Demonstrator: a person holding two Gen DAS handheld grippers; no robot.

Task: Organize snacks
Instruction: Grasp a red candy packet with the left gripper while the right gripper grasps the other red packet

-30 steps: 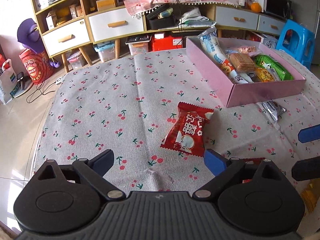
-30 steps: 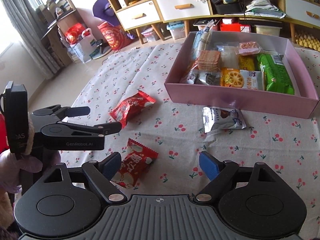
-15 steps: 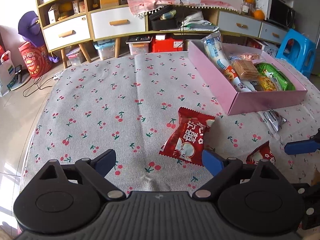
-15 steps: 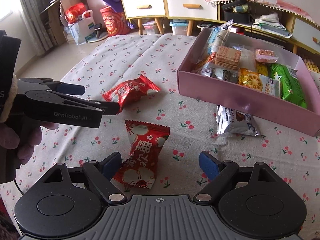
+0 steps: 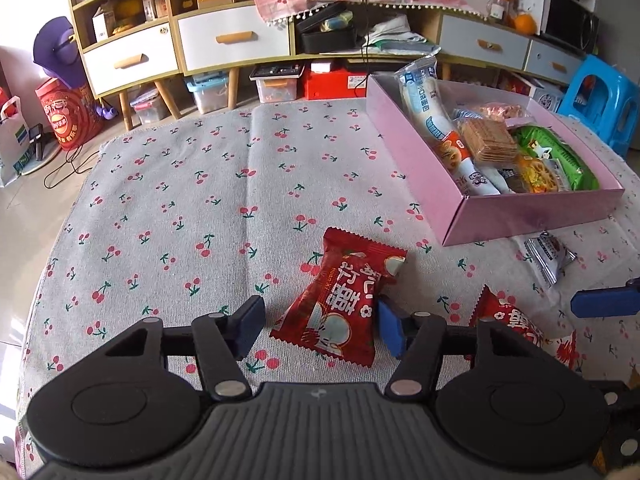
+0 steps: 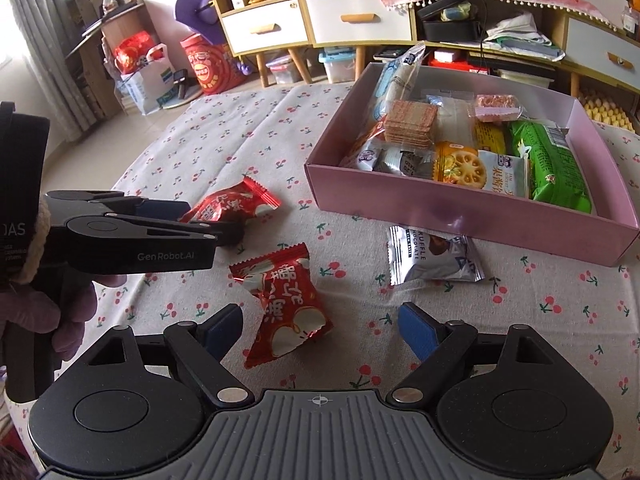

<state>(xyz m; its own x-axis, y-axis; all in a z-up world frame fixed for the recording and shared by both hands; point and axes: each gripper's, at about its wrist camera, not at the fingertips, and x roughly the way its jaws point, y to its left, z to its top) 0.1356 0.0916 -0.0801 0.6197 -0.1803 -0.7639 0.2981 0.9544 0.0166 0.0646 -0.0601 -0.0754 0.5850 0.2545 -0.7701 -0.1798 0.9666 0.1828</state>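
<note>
Left tool (image 5: 316, 326) has just been closing on a red snack packet (image 5: 344, 300); packet sits between the pads, right pad touches its edge, left pad stands clear with cloth showing in the gap, so not gripped yet. Packet lies flat on the cherry-print worktop (image 5: 180, 200), long axis tilted, top end pointing up-right toward the pink box (image 5: 532, 216), bottom end near the left tool. Right wrist view shows the same left tool (image 6: 224, 224) side-on, held by a gloved hand (image 6: 68, 312), with that packet (image 6: 232, 210) mostly hidden behind its fingers. Second red packet (image 6: 286, 300) lies flat between the right tool's pads, nearer the left pad, long axis running from the upper left to the lower right. Right tool (image 6: 320, 330) stands wide, touching nothing. Left wrist view catches only a corner of that second packet (image 5: 508, 316) and one blue finger of the right tool (image 5: 604, 302). Silver chocolate packet (image 6: 434, 256) lies flat just in front of the box's near wall (image 6: 460, 216), long axis roughly parallel to the wall; in the left view it is small at the right (image 5: 550, 254). Box holds mixed snacks; right view shows the contents better.
</note>
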